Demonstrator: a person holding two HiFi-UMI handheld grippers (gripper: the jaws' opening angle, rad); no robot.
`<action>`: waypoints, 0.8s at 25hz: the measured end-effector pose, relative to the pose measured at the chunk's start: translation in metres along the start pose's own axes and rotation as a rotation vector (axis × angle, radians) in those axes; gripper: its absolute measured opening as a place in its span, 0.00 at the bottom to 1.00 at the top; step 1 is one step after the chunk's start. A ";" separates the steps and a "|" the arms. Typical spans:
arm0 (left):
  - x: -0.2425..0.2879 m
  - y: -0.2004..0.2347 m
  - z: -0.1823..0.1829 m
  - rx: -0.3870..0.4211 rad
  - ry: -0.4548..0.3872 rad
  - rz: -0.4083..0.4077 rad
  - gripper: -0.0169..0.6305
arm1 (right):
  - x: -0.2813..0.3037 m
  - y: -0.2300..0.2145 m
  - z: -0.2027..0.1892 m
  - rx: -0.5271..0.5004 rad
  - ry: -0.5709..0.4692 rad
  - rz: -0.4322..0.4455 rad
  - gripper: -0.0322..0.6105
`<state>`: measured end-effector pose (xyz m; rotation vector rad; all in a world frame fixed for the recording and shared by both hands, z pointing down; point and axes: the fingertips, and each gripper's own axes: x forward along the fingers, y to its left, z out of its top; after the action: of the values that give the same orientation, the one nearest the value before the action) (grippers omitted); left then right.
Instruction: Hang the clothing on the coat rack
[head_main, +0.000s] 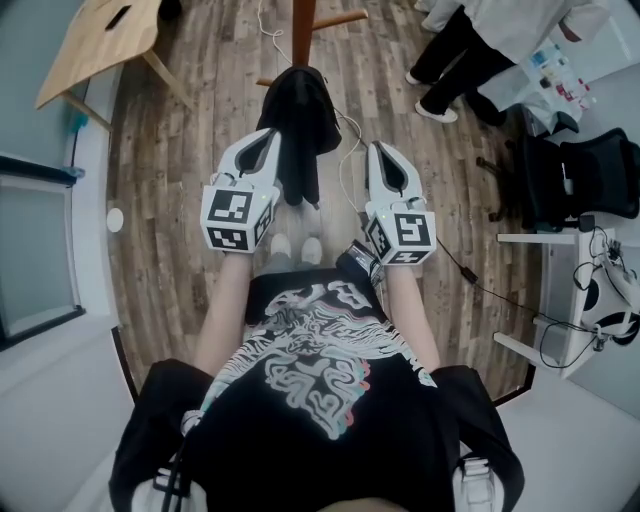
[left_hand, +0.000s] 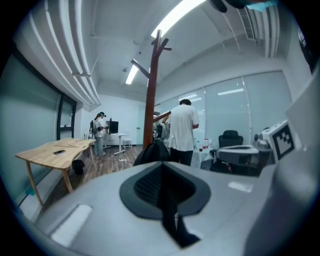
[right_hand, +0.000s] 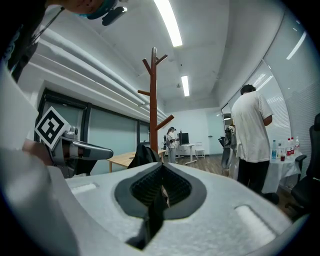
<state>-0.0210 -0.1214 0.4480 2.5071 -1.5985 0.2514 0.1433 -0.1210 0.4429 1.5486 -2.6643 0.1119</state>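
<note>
Clothing (head_main: 297, 115) is black and hangs bunched up low on the rack (head_main: 302, 30); left gripper (head_main: 264, 140) and right gripper (head_main: 382, 152) sit either side of it, both pointing that way; both have jaws pressed together, nothing pinched; clothing's just past the tips, closer to the left one.

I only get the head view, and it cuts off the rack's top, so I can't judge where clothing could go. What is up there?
Observer: The left gripper view shows the coat rack ending in a fork, with bare pegs angling off below it.
Operator: And the garment?
Observer: The black garment shows below all those pegs, just beyond the tips of the left gripper.
Operator: Right jaws?
Observer: In its own view the right gripper has its jaws together.
</note>
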 end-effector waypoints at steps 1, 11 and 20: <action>0.000 0.003 0.000 -0.007 -0.003 -0.001 0.01 | 0.000 0.003 -0.003 -0.001 0.009 -0.001 0.05; 0.005 0.027 0.021 0.019 -0.064 -0.047 0.01 | 0.016 0.019 0.003 -0.001 0.008 -0.031 0.05; 0.017 0.046 0.018 -0.014 -0.044 -0.070 0.01 | 0.039 0.027 0.002 0.011 0.010 -0.022 0.05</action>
<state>-0.0548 -0.1594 0.4357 2.5698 -1.5190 0.1772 0.1006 -0.1417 0.4437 1.5763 -2.6425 0.1330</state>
